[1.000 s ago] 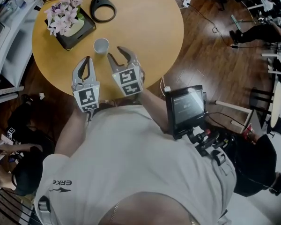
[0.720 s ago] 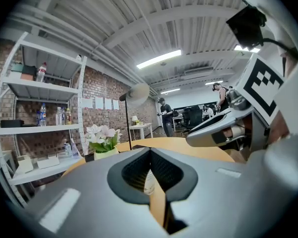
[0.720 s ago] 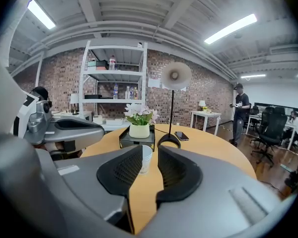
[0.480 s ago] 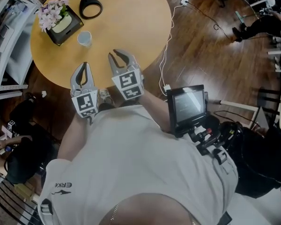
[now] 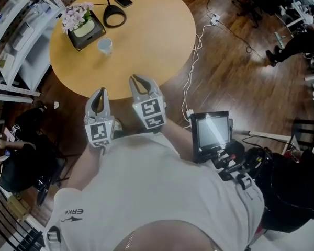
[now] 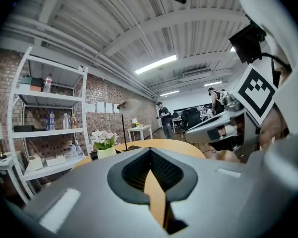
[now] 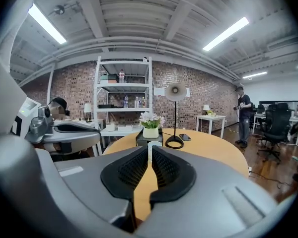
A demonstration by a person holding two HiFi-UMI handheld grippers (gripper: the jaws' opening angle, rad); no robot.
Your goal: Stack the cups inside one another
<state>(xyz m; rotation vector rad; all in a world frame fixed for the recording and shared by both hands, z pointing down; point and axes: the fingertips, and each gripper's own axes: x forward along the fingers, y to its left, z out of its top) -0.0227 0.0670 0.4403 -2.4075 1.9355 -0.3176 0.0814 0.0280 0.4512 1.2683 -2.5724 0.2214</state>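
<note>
Grey left tongs [image 5: 100, 90]: shut, empty, just off the table [image 5: 157, 41] edge.
White cup [image 5: 105, 46]: upright on the table, near the flower box [image 5: 90, 35], ahead of both tongs and well apart from them.
Right tongs [image 5: 137, 78]: have just been closing, now almost shut, empty, aimed at the cup.
Nearer tongs: about even, I think.
Inside the cup: cannot tell; only one cup shows.

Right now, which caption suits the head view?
Left gripper shut, right gripper just closing its empty jaws, both near the round table with a white cup.
</note>
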